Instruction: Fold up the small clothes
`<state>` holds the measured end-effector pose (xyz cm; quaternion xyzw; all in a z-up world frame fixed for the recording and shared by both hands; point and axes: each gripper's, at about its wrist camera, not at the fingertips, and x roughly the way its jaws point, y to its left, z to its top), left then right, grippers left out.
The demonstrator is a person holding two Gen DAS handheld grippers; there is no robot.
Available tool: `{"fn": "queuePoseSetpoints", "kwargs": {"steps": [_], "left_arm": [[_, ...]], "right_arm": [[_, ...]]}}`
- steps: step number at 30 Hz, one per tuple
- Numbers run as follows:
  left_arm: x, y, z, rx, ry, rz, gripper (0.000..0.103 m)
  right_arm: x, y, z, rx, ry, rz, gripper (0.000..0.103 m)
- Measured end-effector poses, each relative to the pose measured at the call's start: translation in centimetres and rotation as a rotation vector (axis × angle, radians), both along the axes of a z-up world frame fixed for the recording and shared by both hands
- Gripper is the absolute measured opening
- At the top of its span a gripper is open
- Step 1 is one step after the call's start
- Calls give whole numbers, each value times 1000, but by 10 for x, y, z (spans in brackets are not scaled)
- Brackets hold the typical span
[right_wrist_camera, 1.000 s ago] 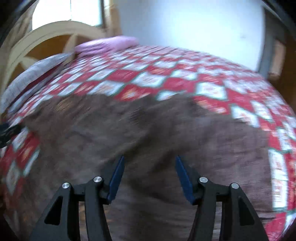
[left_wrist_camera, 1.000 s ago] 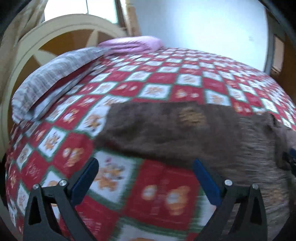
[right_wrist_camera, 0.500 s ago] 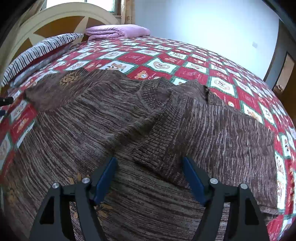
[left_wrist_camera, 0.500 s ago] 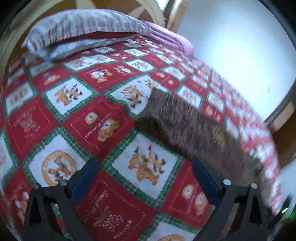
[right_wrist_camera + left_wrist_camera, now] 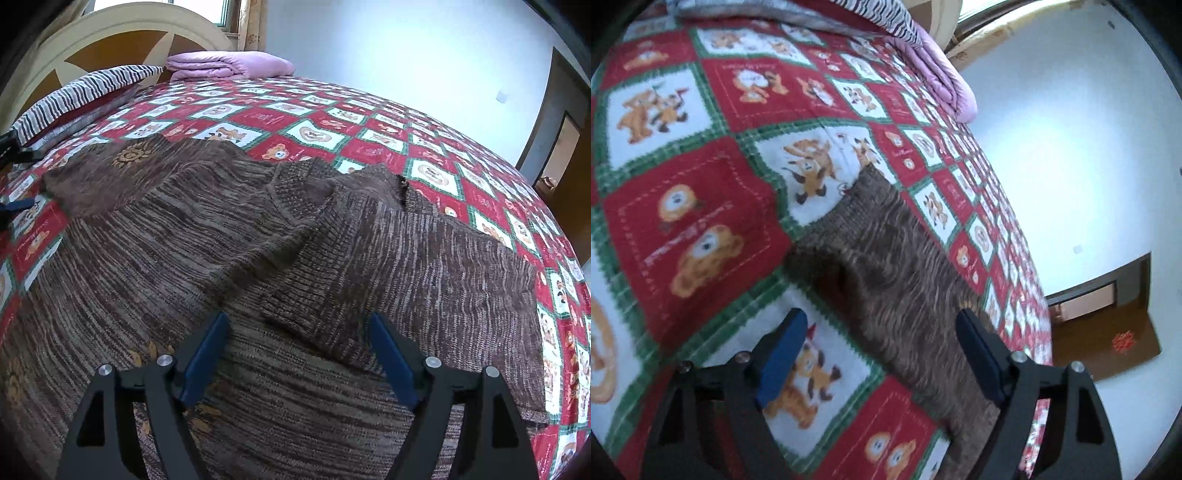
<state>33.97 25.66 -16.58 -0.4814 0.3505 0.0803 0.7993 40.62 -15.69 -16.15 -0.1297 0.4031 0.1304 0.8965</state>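
Rolled left gripper (image 5: 882,343) closing over sweater (image 5: 905,288) sleeve, unclamped.

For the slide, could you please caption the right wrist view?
Open right gripper poised over a brown knit sweater, one sleeve folded in, on a red bear-print quilt.

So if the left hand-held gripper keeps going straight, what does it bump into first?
Probably the brown knitted sweater sleeve lying on the bedspread; the left hand-held gripper is open over it, though depth is hard to judge.
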Motion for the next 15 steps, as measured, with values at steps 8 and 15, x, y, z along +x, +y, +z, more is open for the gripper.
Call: {"fn": "queuePoseSetpoints", "kwargs": {"steps": [8,15], "left_arm": [[19,8,-2,0,-29,34,81],[25,18,-16,45,0,10,6]], "right_arm": [[0,0,-1,0,0,2,81],[0,0,-1,0,0,2,81]]}}
